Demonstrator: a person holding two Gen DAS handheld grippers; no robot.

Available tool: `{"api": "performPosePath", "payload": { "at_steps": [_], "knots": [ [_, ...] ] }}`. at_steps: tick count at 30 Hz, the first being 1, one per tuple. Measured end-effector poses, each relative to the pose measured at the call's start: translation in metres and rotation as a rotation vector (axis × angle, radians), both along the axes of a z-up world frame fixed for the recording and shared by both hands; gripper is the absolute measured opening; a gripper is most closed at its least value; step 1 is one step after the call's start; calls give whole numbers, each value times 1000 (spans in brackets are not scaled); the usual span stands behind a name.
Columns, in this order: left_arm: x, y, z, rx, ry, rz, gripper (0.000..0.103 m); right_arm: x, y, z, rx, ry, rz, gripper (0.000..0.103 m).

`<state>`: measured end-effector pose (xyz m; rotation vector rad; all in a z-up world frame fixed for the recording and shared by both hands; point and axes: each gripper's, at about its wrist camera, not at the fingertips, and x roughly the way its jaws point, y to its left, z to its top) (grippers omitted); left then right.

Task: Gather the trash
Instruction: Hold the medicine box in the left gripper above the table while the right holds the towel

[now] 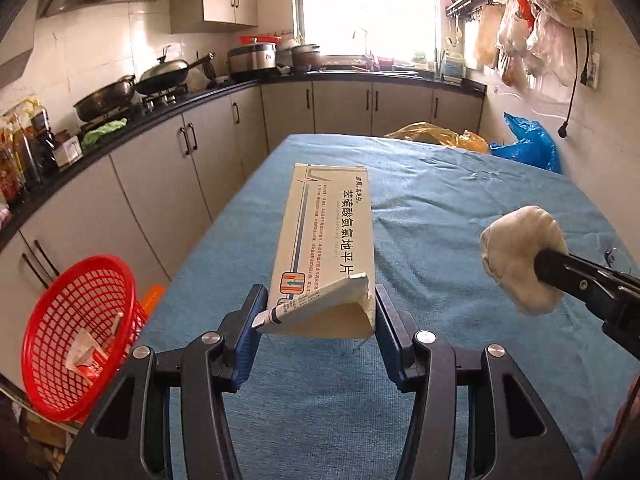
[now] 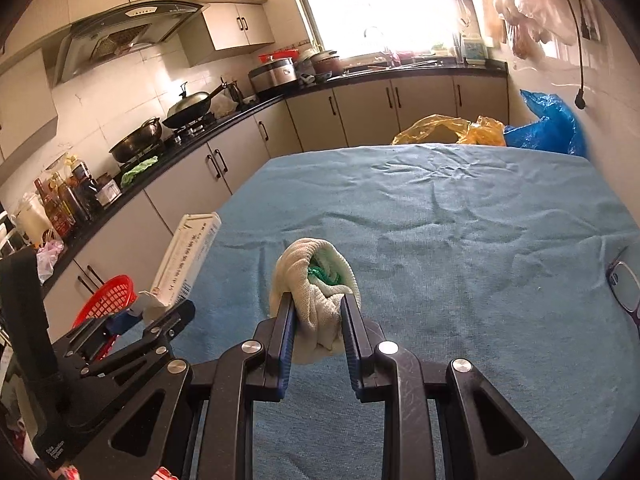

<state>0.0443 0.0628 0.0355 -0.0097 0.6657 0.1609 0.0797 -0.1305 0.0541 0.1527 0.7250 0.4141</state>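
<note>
My left gripper [image 1: 318, 304] is shut on a white medicine box [image 1: 326, 236] with a torn open flap, held above the blue-covered table [image 1: 440, 184]. The box also shows in the right wrist view [image 2: 186, 258], with the left gripper [image 2: 156, 312] under it. My right gripper [image 2: 318, 312] is shut on a rolled off-white cloth wad [image 2: 316, 280] with a bit of green inside. That wad [image 1: 520, 258] shows at the right of the left wrist view, above the table. A red mesh basket [image 1: 80, 332] with scraps of paper trash sits off the table's left edge.
Glasses [image 2: 624, 286] lie at the table's right edge. Yellow [image 1: 436, 134] and blue [image 1: 528, 144] plastic bags sit past the far edge. A kitchen counter with woks [image 1: 108, 96] and bottles runs along the left. Bags hang on the right wall.
</note>
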Motion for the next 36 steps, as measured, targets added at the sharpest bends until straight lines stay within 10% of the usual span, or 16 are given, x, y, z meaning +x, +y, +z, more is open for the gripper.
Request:
{"api": "performPosePath", "payload": {
  "at_steps": [36],
  "knots": [
    [-32, 13, 22, 1, -68, 53, 51, 0, 7, 5, -8, -7, -12, 24]
  ]
}}
